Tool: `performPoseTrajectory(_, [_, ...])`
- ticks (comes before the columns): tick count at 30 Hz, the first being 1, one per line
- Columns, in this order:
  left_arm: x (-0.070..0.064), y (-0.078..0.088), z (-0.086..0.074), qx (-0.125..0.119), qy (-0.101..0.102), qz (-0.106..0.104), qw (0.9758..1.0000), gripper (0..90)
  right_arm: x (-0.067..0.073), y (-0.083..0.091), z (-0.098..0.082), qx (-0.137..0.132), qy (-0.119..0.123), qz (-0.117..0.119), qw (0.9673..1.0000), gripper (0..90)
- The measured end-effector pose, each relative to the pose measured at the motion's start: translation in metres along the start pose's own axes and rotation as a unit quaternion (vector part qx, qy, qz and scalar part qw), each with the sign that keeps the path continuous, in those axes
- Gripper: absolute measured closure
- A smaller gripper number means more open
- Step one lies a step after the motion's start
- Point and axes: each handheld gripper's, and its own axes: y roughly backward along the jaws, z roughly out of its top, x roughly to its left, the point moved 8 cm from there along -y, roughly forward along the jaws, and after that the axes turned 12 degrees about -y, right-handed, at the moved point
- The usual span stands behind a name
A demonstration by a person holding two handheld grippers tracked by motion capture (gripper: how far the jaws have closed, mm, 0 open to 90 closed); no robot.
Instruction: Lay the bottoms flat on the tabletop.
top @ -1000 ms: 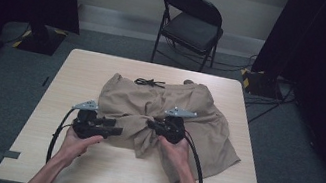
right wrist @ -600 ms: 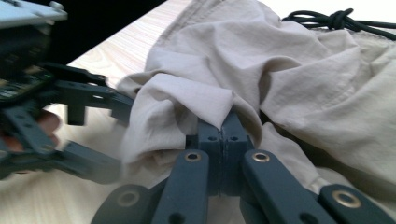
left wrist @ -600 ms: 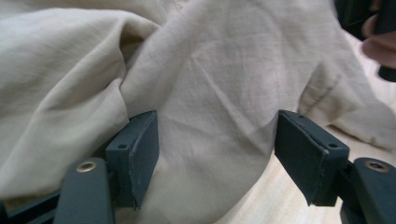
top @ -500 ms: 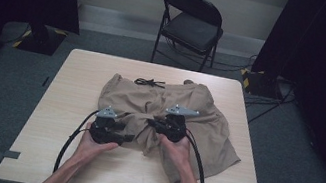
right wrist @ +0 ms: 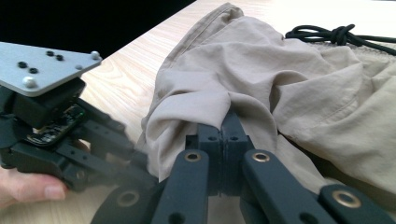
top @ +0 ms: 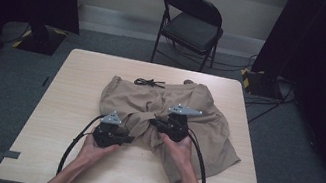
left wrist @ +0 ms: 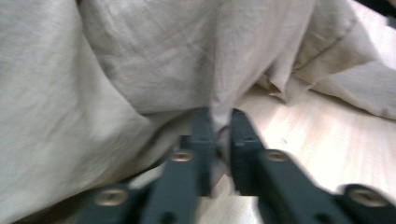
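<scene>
Crumpled tan shorts (top: 207, 114) lie on the middle of the light wooden table (top: 76, 81). My left gripper (top: 131, 139) is at the near left edge of the shorts. Its jaws have just been closing, and in the left gripper view (left wrist: 219, 126) they pinch a fold of the tan cloth (left wrist: 140, 60). My right gripper (top: 153, 120) sits just right of it, pointing left. It is shut on a bunched ridge of the cloth (right wrist: 280, 79), as the right gripper view (right wrist: 224, 123) shows. The left gripper (right wrist: 135, 154) appears there too, close by.
A knotted black cord (top: 150, 82) lies on the table by the far edge of the shorts; it is also in the right gripper view (right wrist: 336, 33). A black folding chair (top: 193, 25) stands beyond the table. Each gripper trails a cable toward the near edge.
My left gripper moved right from the bare table to the edge of the shorts and closed on a fold. The right gripper stayed put, still clamped on the cloth.
</scene>
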Motion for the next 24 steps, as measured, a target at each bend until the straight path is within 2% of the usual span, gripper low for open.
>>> performPoseTrajectory(3, [-0.003, 0.005, 0.002, -0.002, 0.0, -0.009, 1.0, 89.1, -0.002, 0.002, 0.001, -0.001, -0.001, -0.002, 1.0, 90.0])
performPoseTrajectory(4, [-0.006, 0.008, 0.004, -0.009, 0.0, -0.019, 0.9998, 89.1, -0.003, 0.003, 0.001, -0.003, -0.001, -0.002, 1.0, 90.0])
performPoseTrajectory(5, [-0.015, 0.018, 0.01, -0.023, -0.008, -0.037, 0.999, 89.4, -0.005, 0.007, 0.002, -0.004, -0.001, -0.005, 1.0, 90.0])
performPoseTrajectory(6, [-0.015, 0.018, 0.01, -0.023, -0.008, -0.037, 0.999, 89.5, -0.005, 0.007, 0.002, -0.004, -0.001, -0.005, 1.0, 90.0])
performPoseTrajectory(8, [-0.03, 0.036, 0.022, -0.052, -0.013, -0.065, 0.9964, 89.6, -0.009, 0.014, 0.003, -0.005, -0.001, -0.004, 1.0, 90.0])
performPoseTrajectory(9, [-0.03, 0.036, 0.022, -0.052, -0.013, -0.065, 0.9964, 89.6, -0.009, 0.014, 0.003, -0.005, -0.001, -0.004, 1.0, 90.0])
performPoseTrajectory(11, [-0.035, 0.047, 0.027, -0.064, -0.018, -0.079, 0.9947, 89.6, -0.009, 0.018, 0.002, -0.004, 0.0, -0.002, 1.0, 89.7])
performPoseTrajectory(13, [-0.035, 0.056, 0.034, -0.077, -0.015, -0.087, 0.9931, 89.6, -0.009, 0.021, 0.002, -0.001, 0.004, 0.002, 1.0, 88.3])
performPoseTrajectory(14, [-0.031, 0.06, 0.038, -0.088, -0.009, -0.09, 0.992, 89.5, -0.009, 0.021, 0.002, 0.001, 0.004, 0.001, 1.0, 88.1])
performPoseTrajectory(15, [-0.017, 0.066, 0.046, -0.105, 0.011, -0.088, 0.9905, 89.5, -0.012, 0.019, 0.003, 0.007, 0.001, 0.002, 1.0, 87.2])
performPoseTrajectory(16, [-0.017, 0.066, 0.046, -0.105, 0.011, -0.088, 0.9905, 89.6, -0.012, 0.019, 0.003, 0.007, 0.001, 0.002, 1.0, 87.2])
performPoseTrajectory(17, [-0.008, 0.067, 0.049, -0.113, 0.019, -0.083, 0.99, 89.6, -0.014, 0.017, 0.004, 0.006, 0.0, 0.001, 1.0, 87.3])
performPoseTrajectory(18, [0.017, 0.065, 0.051, -0.119, 0.048, -0.064, 0.9897, 89.5, -0.018, 0.011, 0.005, 0.005, -0.008, 0.003, 0.9999, 87.4])
performPoseTrajectory(19, [0.017, 0.065, 0.051, -0.119, 0.048, -0.064, 0.9897, 89.5, -0.018, 0.011, 0.005, 0.005, -0.008, 0.003, 0.9999, 87.4])
performPoseTrajectory(20, [0.041, 0.057, 0.046, -0.107, 0.068, -0.035, 0.9914, 89.6, -0.024, 0.003, 0.003, 0.009, -0.014, -0.001, 0.9999, 87.3])
performPoseTrajectory(21, [0.05, 0.052, 0.042, -0.096, 0.079, -0.032, 0.9917, 89.6, -0.027, -0.002, 0.002, 0.013, -0.017, -0.007, 0.9997, 87.3])
performPoseTrajectory(22, [0.056, 0.046, 0.038, -0.084, 0.083, -0.023, 0.9928, 89.5, -0.031, -0.006, 0.0, 0.018, -0.021, -0.012, 0.9995, 87.3])
performPoseTrajectory(23, [0.056, 0.046, 0.038, -0.084, 0.083, -0.023, 0.9928, 89.6, -0.031, -0.006, 0.0, 0.018, -0.021, -0.012, 0.9995, 87.3])
performPoseTrajectory(24, [0.063, 0.035, 0.03, -0.066, 0.095, -0.023, 0.993, 89.5, -0.041, -0.016, -0.005, 0.03, -0.027, -0.024, 0.9989, 86.8])
